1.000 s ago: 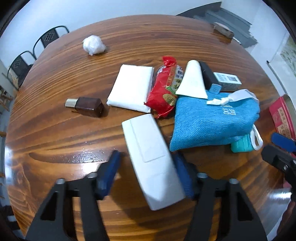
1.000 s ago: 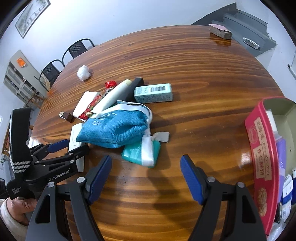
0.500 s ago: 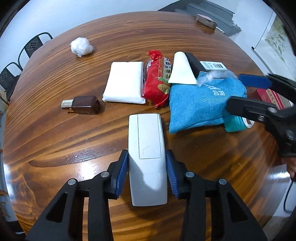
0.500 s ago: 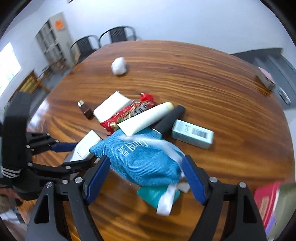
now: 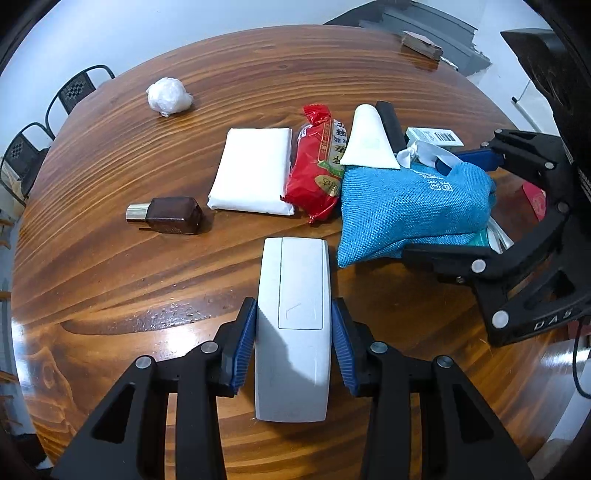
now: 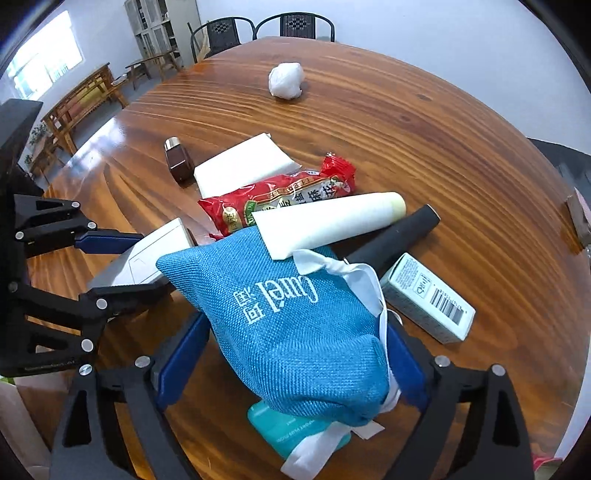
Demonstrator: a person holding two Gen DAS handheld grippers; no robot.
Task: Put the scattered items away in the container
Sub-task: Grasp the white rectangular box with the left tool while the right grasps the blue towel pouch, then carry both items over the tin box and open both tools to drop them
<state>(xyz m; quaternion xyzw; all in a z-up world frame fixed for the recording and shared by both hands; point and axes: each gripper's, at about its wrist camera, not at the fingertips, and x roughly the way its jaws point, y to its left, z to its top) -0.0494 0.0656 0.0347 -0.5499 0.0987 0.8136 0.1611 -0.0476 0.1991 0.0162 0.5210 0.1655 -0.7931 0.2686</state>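
— Wooden and round, the desk (image 5: 110, 266) carried everything, with chairs (image 6: 258, 26) behind it. Where was the container?

— It did not show clearly; only a red edge (image 5: 535, 195) beyond the right tongs (image 6: 291, 365), which I could not identify. The blue pouch (image 6: 288, 317) was the largest item and lay between those tongs. Their jaws were opening and stood apart, not pressing the cloth.

— And the left tongs (image 5: 293, 347)?

— They were clamped on the white box (image 5: 293, 325), which lay flat on the desk. The pads (image 5: 243, 345) touched both long sides.

— How to do it well?

— I think the right tongs should close low on the pouch, because it leans on the teal bottle (image 6: 291, 432) and touches the white tube (image 6: 332, 221). The brown bottle (image 5: 166, 215) and the crumpled white ball (image 5: 168, 95) lay well apart.
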